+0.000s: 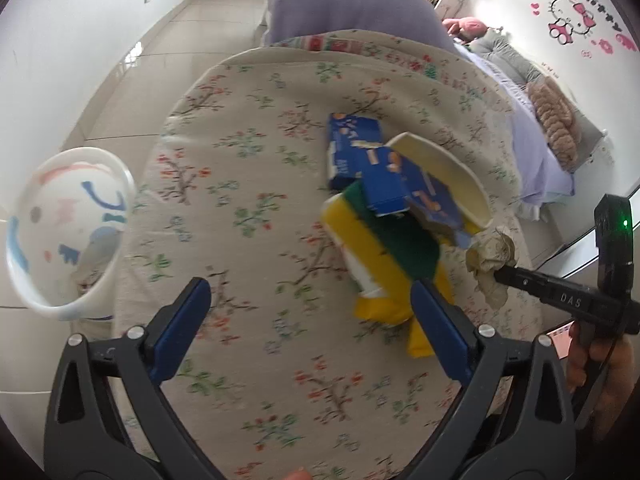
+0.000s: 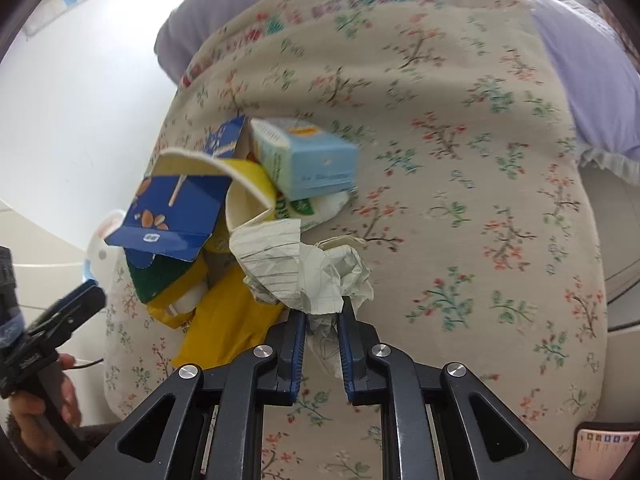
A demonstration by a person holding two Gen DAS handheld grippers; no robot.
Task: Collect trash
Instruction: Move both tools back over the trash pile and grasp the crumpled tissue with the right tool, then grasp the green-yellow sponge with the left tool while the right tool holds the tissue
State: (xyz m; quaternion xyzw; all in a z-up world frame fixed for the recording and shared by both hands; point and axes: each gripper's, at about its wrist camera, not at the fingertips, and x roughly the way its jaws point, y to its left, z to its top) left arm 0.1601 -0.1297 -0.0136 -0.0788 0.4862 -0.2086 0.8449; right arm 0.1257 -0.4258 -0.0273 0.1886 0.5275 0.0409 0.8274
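1. Crumpled lined paper (image 2: 316,272) is sitting clamped between the pads of the right gripper (image 2: 323,312), its wad bulging out past the fingertips, at the near edge of the trash pile on the floral bedspread (image 2: 460,208).
2. Left gripper (image 1: 312,300) is hovering with jaws wide apart and nothing between them; the yellow-and-green carton (image 1: 376,256) is lying just ahead, against its right finger, long axis running away from the gripper and up to the left.
3. White bin (image 1: 68,232) with a cartoon face is standing off the bed's left edge, nearer the left hand. Judgement: the held paper has to cross leftward over the pile to reach it.
4. Readable writing: "Hello Kitty" on the wall sticker (image 1: 580,12); "DAS" on the right gripper's finger. Print on the blue carton (image 2: 176,212) and pale blue carton (image 2: 308,156) is too blurred.
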